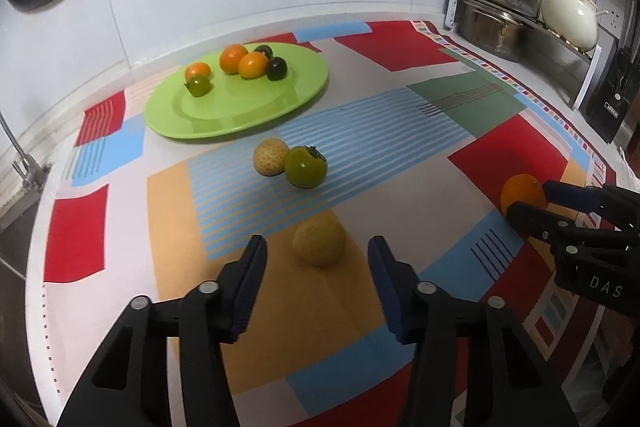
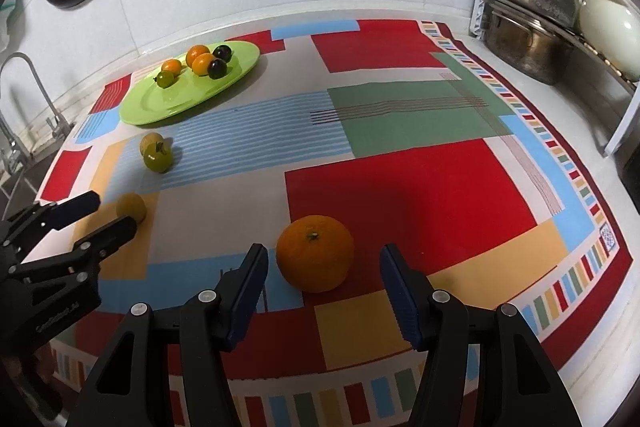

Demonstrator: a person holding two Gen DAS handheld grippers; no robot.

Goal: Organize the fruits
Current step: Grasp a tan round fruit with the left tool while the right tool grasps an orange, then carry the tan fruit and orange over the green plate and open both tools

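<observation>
My left gripper (image 1: 318, 243) stands open just above the patterned cloth. A pale yellow round fruit (image 1: 320, 241) lies between its fingertips, with a gap on each side. My right gripper (image 2: 325, 251) is open too, astride a large orange (image 2: 315, 253) that its pads do not touch. Each gripper also shows in the other view: the right gripper (image 1: 532, 197) by the orange (image 1: 520, 189), the left gripper (image 2: 113, 210) by the yellow fruit (image 2: 131, 207). A green plate (image 1: 240, 111) at the back left holds several small orange, dark and green fruits.
A tan fruit (image 1: 270, 157) and a green fruit (image 1: 306, 167) lie touching on the cloth between plate and grippers. At the back right, a rack carries a steel pot (image 1: 492, 27) and a cream kettle (image 1: 570, 15). A faucet (image 1: 24, 163) stands at the left edge.
</observation>
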